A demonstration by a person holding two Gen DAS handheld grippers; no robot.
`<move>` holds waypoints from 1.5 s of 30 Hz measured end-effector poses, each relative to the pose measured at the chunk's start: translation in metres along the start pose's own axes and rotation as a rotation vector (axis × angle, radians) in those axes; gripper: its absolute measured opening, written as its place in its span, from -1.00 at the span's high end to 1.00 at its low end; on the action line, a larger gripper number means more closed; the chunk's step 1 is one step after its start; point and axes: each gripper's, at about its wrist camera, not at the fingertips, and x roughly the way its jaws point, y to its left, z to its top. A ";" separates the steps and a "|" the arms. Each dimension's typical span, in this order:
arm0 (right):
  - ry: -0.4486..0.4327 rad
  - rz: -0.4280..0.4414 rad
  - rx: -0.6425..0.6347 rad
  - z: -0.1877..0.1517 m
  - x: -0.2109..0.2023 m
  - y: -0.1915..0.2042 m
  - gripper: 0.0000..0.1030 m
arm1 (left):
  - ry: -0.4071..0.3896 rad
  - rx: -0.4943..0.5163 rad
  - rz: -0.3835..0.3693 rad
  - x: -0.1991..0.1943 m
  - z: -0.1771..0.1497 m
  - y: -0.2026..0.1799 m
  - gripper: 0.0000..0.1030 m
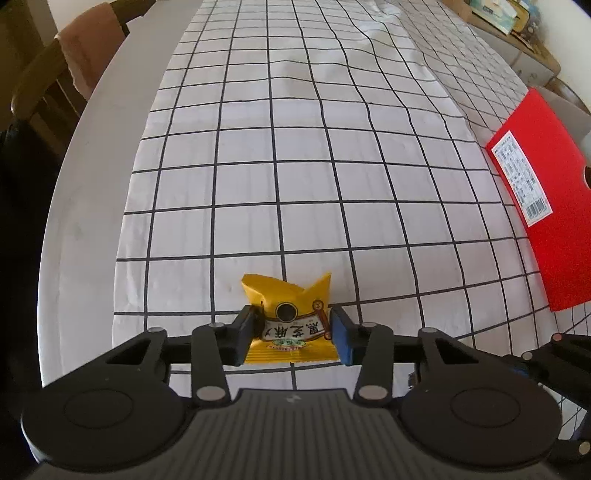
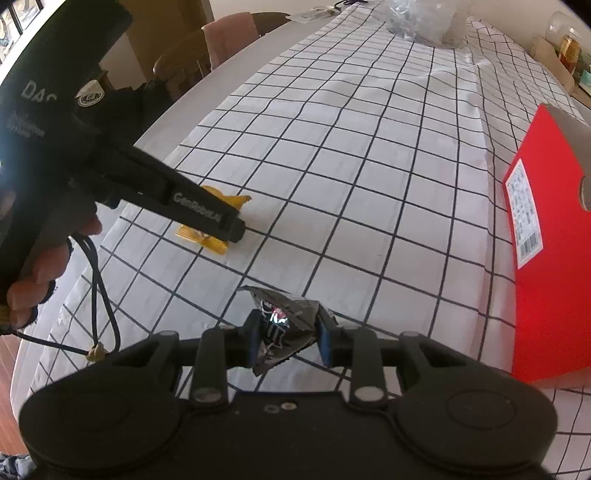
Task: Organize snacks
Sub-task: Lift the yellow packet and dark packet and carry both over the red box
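A yellow snack packet (image 1: 290,317) lies on the checked tablecloth (image 1: 295,147). My left gripper (image 1: 293,334) stands over it, its two pads pressing the packet's sides. In the right wrist view the same yellow packet (image 2: 201,238) shows under the left gripper (image 2: 236,229), still down on the cloth. My right gripper (image 2: 288,336) is shut on a crumpled dark, shiny snack packet (image 2: 284,314), held just above the cloth. A red box (image 1: 546,192) lies flat at the right; the red box (image 2: 554,258) sits to the right of the dark packet.
A person's hand (image 2: 40,266) holds the left gripper's handle, with a cord hanging below it. Wooden chairs (image 1: 55,74) stand past the table's left edge. A clear plastic bag (image 2: 424,18) sits at the table's far end, and shelves with clutter (image 1: 517,22) stand beyond on the right.
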 end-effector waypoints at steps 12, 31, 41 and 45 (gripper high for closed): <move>-0.051 0.002 0.053 -0.007 -0.040 -0.018 0.44 | -0.042 -0.057 -0.003 -0.025 -0.015 0.004 0.33; -0.219 -0.003 0.124 -0.009 -0.143 -0.088 0.44 | -0.209 -0.035 -0.059 -0.122 -0.013 -0.072 0.34; -0.281 -0.059 0.164 -0.021 -0.184 -0.155 0.44 | -0.274 0.051 -0.100 -0.142 0.005 -0.159 0.34; -0.286 -0.087 0.182 -0.026 -0.189 -0.186 0.44 | -0.289 0.087 -0.097 -0.138 0.014 -0.195 0.34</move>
